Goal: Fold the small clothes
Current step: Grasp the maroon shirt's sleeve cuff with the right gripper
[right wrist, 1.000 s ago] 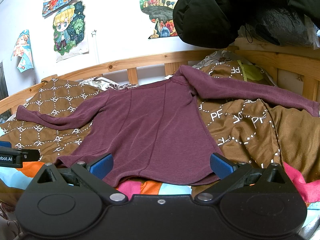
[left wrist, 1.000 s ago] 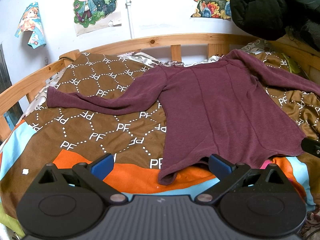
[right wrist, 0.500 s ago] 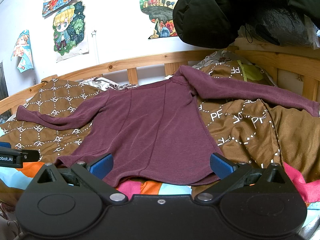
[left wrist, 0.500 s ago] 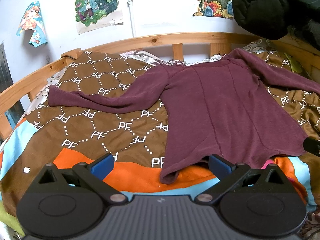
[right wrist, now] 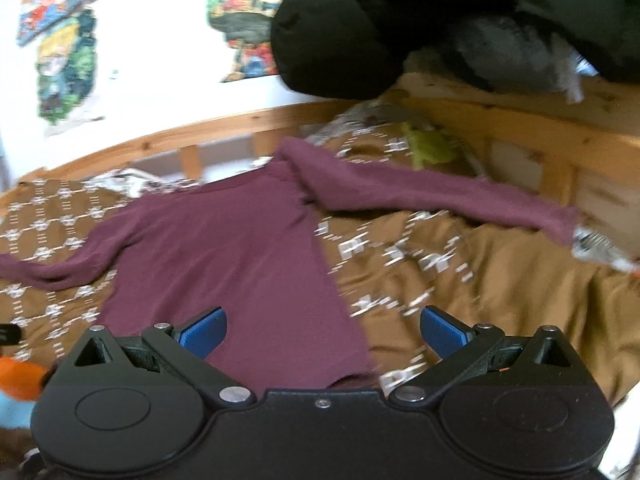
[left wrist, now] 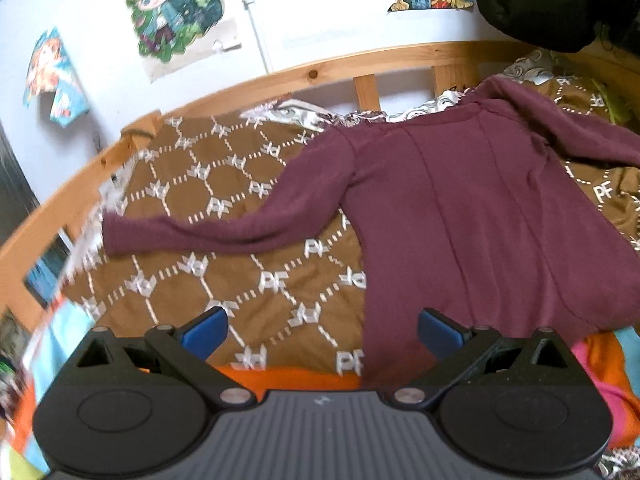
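A maroon long-sleeved top [left wrist: 460, 216] lies flat on the brown patterned blanket [left wrist: 224, 240], neck toward the headboard, both sleeves spread out. Its left sleeve [left wrist: 208, 232] reaches far left; its right sleeve [right wrist: 440, 196] stretches toward the wooden side rail. My left gripper [left wrist: 322, 334] is open above the hem's left corner, holding nothing. My right gripper [right wrist: 322, 332] is open over the hem's right corner [right wrist: 352, 372], also holding nothing. The hem's near edge is partly hidden behind both gripper bodies.
A wooden bed rail [left wrist: 320, 76] curves round the back and a higher rail [right wrist: 520, 120] runs along the right. A black padded jacket [right wrist: 400, 20] hangs over the right corner. Posters [left wrist: 176, 4] are on the white wall. An orange and blue cover [left wrist: 280, 376] lies at the near edge.
Both grippers have moved forward over the hem and both views are blurred. The left view swung left, the right view swung right. The top has not moved.
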{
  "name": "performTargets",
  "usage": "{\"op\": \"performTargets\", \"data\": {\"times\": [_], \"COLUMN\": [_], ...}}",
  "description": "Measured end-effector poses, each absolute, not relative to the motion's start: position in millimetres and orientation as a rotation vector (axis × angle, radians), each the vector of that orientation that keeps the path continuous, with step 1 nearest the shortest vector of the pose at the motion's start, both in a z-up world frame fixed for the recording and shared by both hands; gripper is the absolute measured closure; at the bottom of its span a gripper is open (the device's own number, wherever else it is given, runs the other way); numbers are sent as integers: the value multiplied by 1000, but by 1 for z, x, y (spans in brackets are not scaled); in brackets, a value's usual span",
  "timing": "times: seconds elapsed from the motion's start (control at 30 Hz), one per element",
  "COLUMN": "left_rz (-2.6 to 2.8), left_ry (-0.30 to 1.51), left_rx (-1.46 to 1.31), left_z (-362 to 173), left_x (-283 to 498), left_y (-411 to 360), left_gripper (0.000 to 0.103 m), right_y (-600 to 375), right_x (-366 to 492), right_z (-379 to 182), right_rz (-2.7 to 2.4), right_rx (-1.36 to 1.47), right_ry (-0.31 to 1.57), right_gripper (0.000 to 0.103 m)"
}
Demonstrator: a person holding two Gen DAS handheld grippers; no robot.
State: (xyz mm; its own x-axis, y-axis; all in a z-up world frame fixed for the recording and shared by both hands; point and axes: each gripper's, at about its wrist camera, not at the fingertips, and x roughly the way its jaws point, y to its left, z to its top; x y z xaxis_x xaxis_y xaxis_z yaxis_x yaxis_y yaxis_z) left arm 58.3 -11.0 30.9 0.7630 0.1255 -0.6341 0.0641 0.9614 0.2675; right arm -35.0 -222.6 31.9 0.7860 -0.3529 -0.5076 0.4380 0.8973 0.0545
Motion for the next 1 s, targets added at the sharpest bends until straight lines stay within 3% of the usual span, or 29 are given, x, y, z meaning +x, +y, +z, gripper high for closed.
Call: {"op": "performTargets", "data": {"times": [0.47, 0.8, 1.0], "left_rz": [-15, -223, -295], "left_ry": [825, 811, 850], "left_rx": [316, 360, 396], "left_z": [76, 21, -31], "left_x": [152, 184, 193], "left_y": [-56, -124, -140], "left_gripper": [1, 1, 1], "right_y": [-295, -377, -417], "right_x": [2, -15, -26], "right_z": [54, 40, 15], "right_rz": [-645, -830, -866], "right_rx": [128, 319, 594], "right_ry": [530, 467, 395], "right_gripper": [0, 0, 0]}}
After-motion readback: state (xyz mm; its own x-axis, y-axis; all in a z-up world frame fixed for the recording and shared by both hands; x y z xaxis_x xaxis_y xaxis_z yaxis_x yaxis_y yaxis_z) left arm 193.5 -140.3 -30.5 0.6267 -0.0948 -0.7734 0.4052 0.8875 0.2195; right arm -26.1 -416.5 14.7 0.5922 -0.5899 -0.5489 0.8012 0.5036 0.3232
